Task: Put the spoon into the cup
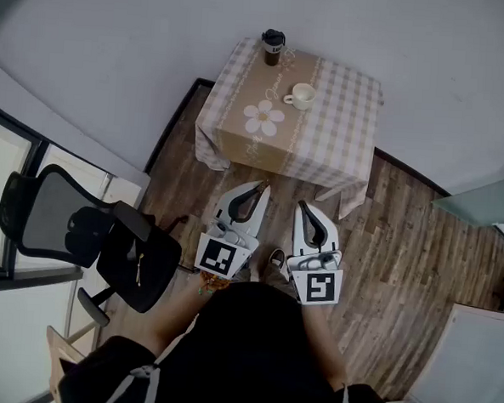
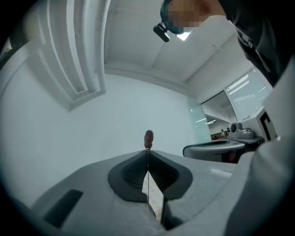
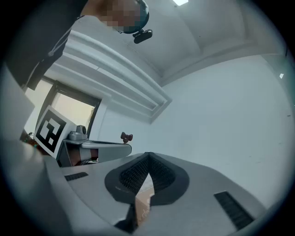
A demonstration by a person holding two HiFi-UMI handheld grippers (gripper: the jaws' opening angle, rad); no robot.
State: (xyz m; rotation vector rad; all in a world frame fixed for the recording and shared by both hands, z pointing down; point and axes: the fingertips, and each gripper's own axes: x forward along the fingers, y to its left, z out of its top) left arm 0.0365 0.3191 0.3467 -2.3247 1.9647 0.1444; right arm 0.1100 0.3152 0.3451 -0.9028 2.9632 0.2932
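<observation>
- Left gripper view: my left claw (image 2: 148,151) is pinching the spoon (image 2: 148,137), whose brown end pokes past the tips.
- It looks light, thin and stiff; gripped by the handle, it may swivel.
- My right claw (image 3: 148,158) is pressed together, empty.
- One spoon, one cup (image 1: 300,95), one flask (image 1: 273,47), one table (image 1: 345,138).

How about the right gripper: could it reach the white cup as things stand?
Probably not yet: the right gripper is held near the person's body over the floor, short of the table, and the cup sits well onto it. Nothing stands between.
</observation>
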